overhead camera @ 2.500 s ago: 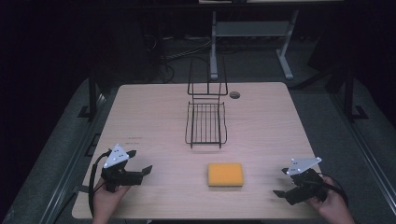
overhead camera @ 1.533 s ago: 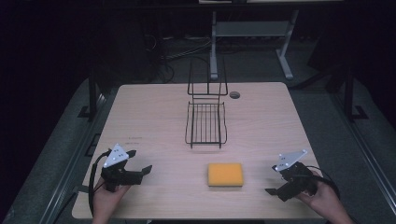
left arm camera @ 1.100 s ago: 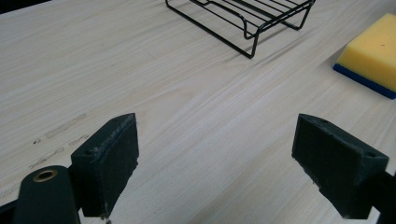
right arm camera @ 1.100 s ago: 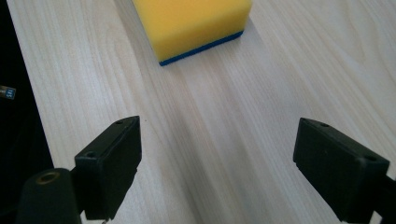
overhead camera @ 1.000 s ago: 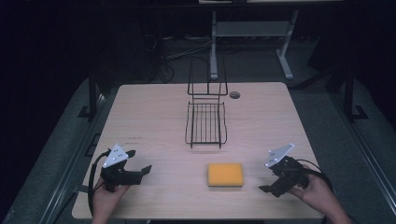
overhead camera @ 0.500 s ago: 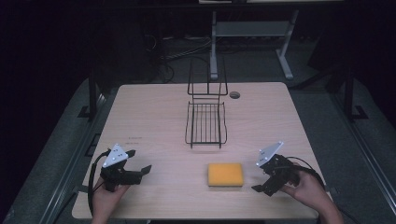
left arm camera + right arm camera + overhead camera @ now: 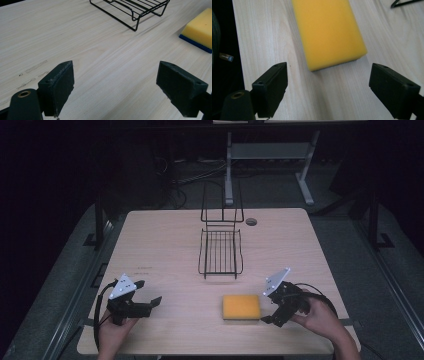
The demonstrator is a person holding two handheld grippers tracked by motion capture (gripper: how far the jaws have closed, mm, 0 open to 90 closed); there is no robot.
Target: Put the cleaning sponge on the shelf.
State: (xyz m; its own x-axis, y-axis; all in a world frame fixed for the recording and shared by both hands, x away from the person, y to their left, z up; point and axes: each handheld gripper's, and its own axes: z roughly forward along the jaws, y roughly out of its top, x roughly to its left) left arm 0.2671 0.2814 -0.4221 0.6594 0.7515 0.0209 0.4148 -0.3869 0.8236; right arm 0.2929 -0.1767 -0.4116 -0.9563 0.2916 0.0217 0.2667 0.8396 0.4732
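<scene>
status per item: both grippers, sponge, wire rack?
left gripper: open, empty, fingers apart over bare table.
right gripper: open, empty, close beside the sponge, not touching it.
sponge: flat on table, yellow side up, blue layer underneath, ungripped.
wire rack: upright on table, empty.

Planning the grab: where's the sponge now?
In the high view, the sponge lies near the table's front edge, just left of the open right gripper, below the wire rack.

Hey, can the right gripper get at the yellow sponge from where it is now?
Probably yes: the right gripper sits open beside the sponge, jaws spread wider than its near end, with bare table between them.
</scene>
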